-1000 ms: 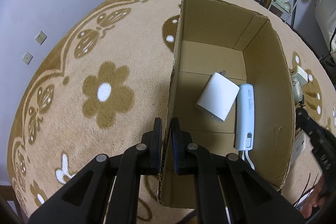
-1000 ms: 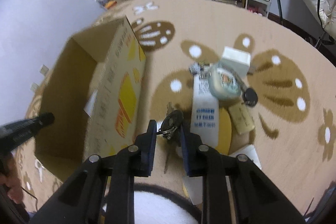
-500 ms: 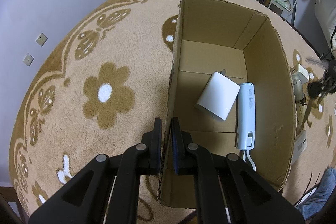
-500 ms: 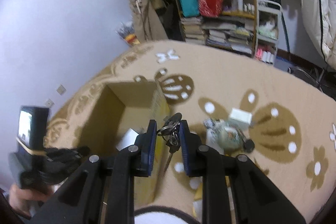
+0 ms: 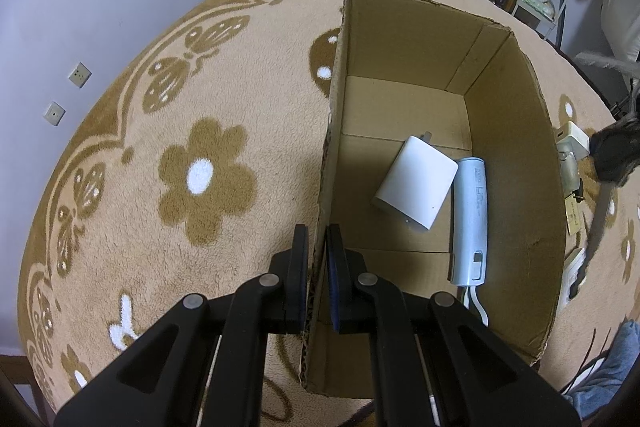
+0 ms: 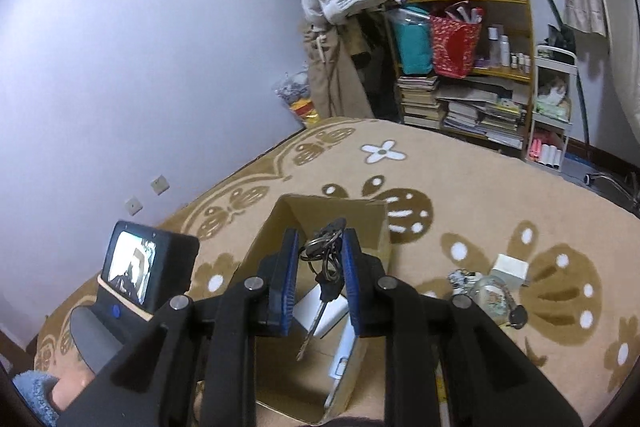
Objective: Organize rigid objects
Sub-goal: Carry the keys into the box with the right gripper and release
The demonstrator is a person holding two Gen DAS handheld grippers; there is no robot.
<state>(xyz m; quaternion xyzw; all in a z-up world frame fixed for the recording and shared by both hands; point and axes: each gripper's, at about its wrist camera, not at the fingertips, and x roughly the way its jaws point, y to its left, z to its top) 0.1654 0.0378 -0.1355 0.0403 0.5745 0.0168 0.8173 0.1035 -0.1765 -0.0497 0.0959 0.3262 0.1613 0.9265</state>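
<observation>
— Beige plush carpet with brown flowers (image 5: 200, 183) covers the floor, a pale wall with two sockets behind. What sits at left?

— At the left, the black left gripper (image 5: 317, 247) is clamped on the near left wall of the open brown cardboard box (image 5: 516, 163), one finger outside, one inside.

— And within the box?

— A white rectangular charger (image 5: 416, 187) lies flat on the bottom, just beside a pale blue cylindrical device (image 5: 472, 223) with a white cord.

— To the right?

— The black right gripper with blue pads (image 6: 318, 255) is closed on a bunch of metal keys on rings (image 6: 326, 263), held above the box's opening; one key hangs down between the fingers. Further right, on the carpet, lie a small white cube-shaped box (image 6: 510, 267) and a round clear trinket (image 6: 490, 293); crowded wooden shelves (image 6: 500, 67) stand behind.
</observation>
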